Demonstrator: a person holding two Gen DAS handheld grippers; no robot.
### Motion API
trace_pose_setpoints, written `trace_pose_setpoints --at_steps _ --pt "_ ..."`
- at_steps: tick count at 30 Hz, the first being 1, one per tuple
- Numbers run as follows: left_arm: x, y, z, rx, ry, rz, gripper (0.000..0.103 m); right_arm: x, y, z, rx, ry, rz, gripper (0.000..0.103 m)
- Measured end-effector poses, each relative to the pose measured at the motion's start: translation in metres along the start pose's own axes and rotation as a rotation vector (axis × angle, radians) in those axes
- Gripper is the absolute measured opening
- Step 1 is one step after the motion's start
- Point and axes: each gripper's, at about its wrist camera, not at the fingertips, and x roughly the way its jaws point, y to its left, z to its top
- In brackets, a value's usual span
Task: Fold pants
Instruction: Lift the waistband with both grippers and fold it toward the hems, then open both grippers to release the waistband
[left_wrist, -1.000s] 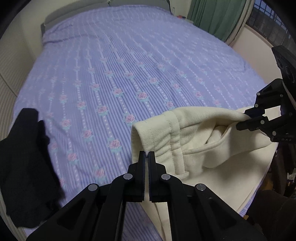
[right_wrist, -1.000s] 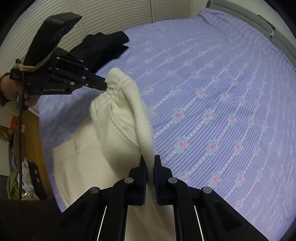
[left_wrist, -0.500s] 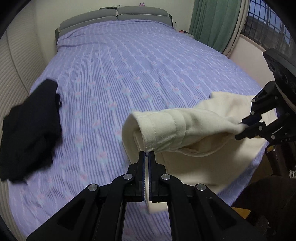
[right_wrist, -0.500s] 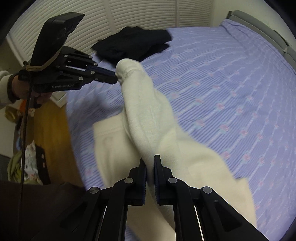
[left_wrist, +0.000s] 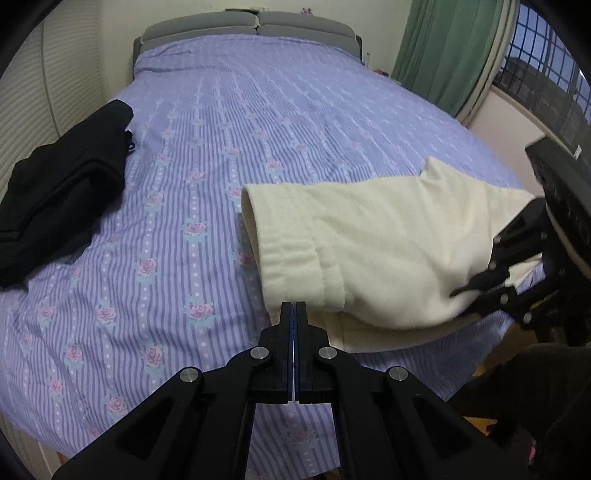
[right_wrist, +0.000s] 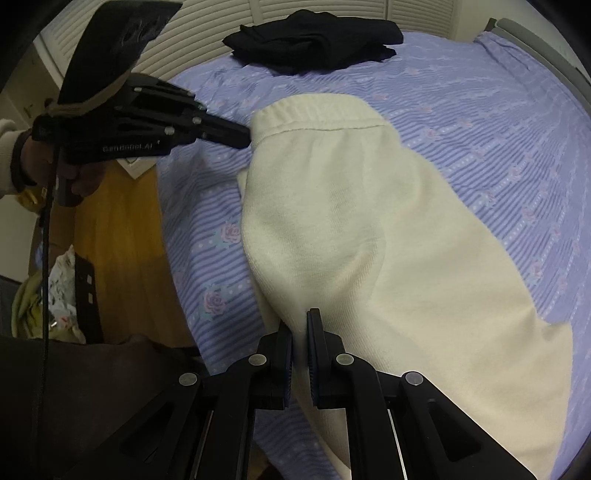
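Note:
Cream pants (left_wrist: 388, 240) lie folded over on themselves at the near right edge of the bed, waistband (left_wrist: 291, 262) toward the left. My left gripper (left_wrist: 293, 306) is shut on the lower corner of the waistband; the right wrist view shows it (right_wrist: 245, 136) pinching that same corner. In its own view my right gripper (right_wrist: 299, 321) is shut on a fold of the cream pants (right_wrist: 351, 221). From the left wrist view it (left_wrist: 461, 291) grips the cloth at the right. The top layer rests nearly flat on the layer below.
A purple striped bedsheet (left_wrist: 258, 110) with roses covers the bed, grey headboard (left_wrist: 251, 22) at the far end. A black garment (left_wrist: 62, 192) lies at the bed's left edge. Wooden floor (right_wrist: 118, 240) and a pile of clothes (right_wrist: 44, 302) lie beside the bed.
Both grippers have carried the held end of the pants back toward the near bed edge and down. The raised, bunched cloth now lies spread over the lower layer.

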Motion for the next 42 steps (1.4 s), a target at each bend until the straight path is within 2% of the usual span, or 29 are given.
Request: trace_pose_setpoints --at_steps 5,7,10,13,16,18,19,20,21,22,23,24,25,26,27,30,33,36,39,42 --pt "-0.002 0.002 -0.004 -0.013 -0.015 -0.004 0.002 0.004 0.012 0.0 -0.017 0.005 0.037 0.009" --pt "0.001 0.003 -0.007 -0.018 -0.007 0.003 0.002 0.014 0.02 -0.002 -0.049 0.025 0.025 0.009" --pt "0.003 0.01 -0.011 -0.05 -0.004 0.018 0.002 0.038 0.013 -0.006 0.004 0.062 0.023 0.009" --pt "-0.004 0.008 -0.009 -0.051 -0.027 0.047 0.002 0.046 0.016 -0.006 -0.001 0.059 -0.009 0.009" --pt "-0.011 -0.003 -0.003 -0.035 -0.046 0.065 0.002 0.042 0.021 -0.008 -0.01 0.041 -0.042 0.013" --pt "-0.015 -0.013 0.002 -0.01 -0.069 0.088 0.003 0.036 0.023 -0.009 0.006 0.025 -0.05 0.02" --pt "-0.016 -0.017 0.005 -0.002 -0.076 0.093 0.006 0.031 0.024 -0.011 0.015 0.011 -0.059 0.023" --pt "-0.015 -0.022 0.008 0.002 -0.081 0.09 0.015 0.028 0.024 -0.012 0.02 0.001 -0.064 0.029" --pt "-0.013 -0.025 0.01 0.003 -0.083 0.088 0.03 0.02 0.025 -0.014 0.034 -0.022 -0.078 0.033" --pt "-0.01 -0.028 0.012 0.004 -0.087 0.095 0.037 0.014 0.026 -0.017 0.048 -0.04 -0.094 0.035" --pt "-0.008 -0.032 0.013 0.005 -0.093 0.101 0.041 0.008 0.026 -0.019 0.066 -0.058 -0.106 0.037" --pt "-0.004 -0.036 0.015 0.001 -0.092 0.101 0.041 0.0 0.025 -0.023 0.087 -0.077 -0.122 0.041" --pt "-0.002 -0.038 0.017 -0.007 -0.092 0.107 0.042 -0.007 0.024 -0.026 0.106 -0.093 -0.139 0.046" --pt "-0.001 -0.041 0.018 -0.014 -0.094 0.115 0.042 -0.017 0.023 -0.032 0.135 -0.122 -0.174 0.056" --pt "-0.002 -0.046 0.02 -0.027 -0.102 0.116 0.042 -0.027 0.02 -0.038 0.163 -0.145 -0.2 0.059" --pt "-0.003 -0.06 0.024 -0.034 -0.119 0.129 0.043 -0.051 0.01 -0.059 0.253 -0.176 -0.263 0.059" --pt "-0.001 -0.083 0.028 -0.032 -0.123 0.118 0.043 -0.078 -0.007 -0.097 0.362 -0.185 -0.403 0.059" --pt "0.006 -0.113 0.034 -0.015 -0.117 0.085 0.043 -0.095 -0.027 -0.138 0.455 -0.147 -0.519 0.059" --pt "0.015 -0.139 0.039 0.016 -0.107 0.061 0.043 -0.097 -0.038 -0.178 0.443 -0.038 -0.632 0.059" --pt "0.023 -0.162 0.045 0.035 -0.103 0.039 0.043 -0.092 -0.045 -0.204 0.392 0.024 -0.652 0.057"
